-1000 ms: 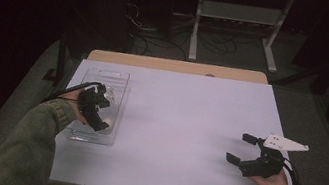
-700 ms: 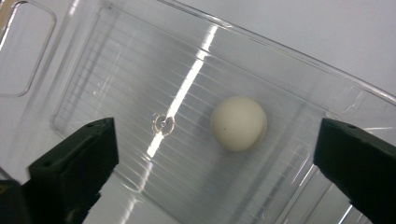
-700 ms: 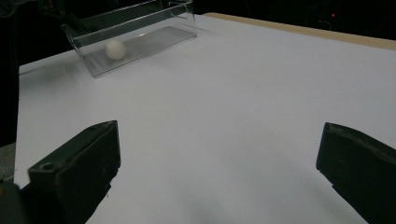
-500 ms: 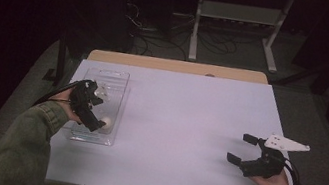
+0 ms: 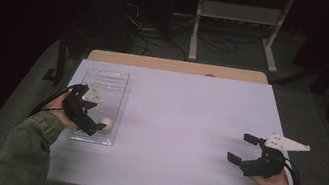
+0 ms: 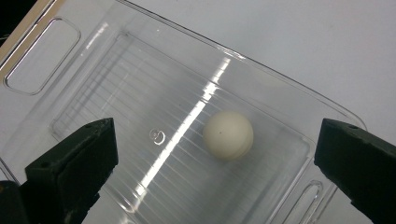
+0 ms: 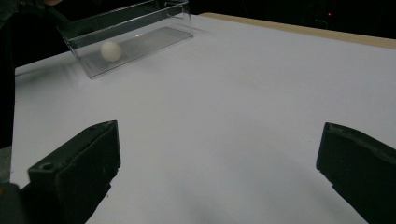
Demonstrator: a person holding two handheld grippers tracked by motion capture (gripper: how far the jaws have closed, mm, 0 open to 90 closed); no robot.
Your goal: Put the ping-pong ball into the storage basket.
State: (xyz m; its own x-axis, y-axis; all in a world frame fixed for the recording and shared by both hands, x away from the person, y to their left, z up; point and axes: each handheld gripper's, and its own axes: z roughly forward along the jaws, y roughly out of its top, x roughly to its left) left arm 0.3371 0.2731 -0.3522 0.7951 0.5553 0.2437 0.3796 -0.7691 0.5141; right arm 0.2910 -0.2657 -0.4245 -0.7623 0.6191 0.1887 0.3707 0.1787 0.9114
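High view: I find the white ball (image 5: pixel 105 122) lying in the clear plastic tray (image 5: pixel 104 75) at the near left of the table (image 5: pixel 189 112), towards the tray's near end. My left gripper (image 5: pixel 89 116) hovers at the tray's near-left edge with its jaws spread wide and nothing between them. I judge the placing done, with only the withdrawal of that hand left. My right gripper (image 5: pixel 239 148) rests at the near right, well apart from the tray, jaws wide and empty.

Left gripper view: the ball (image 6: pixel 228 135) sits on the ribbed floor of the tray (image 6: pixel 42 65), clear of both jaws. It is the tray's sole content.

Right gripper view: the tray (image 7: pixel 173 11) stands far left with the ball (image 7: pixel 110 50) inside. The picture is somewhat blurred there, so the ball may not yet be at rest.
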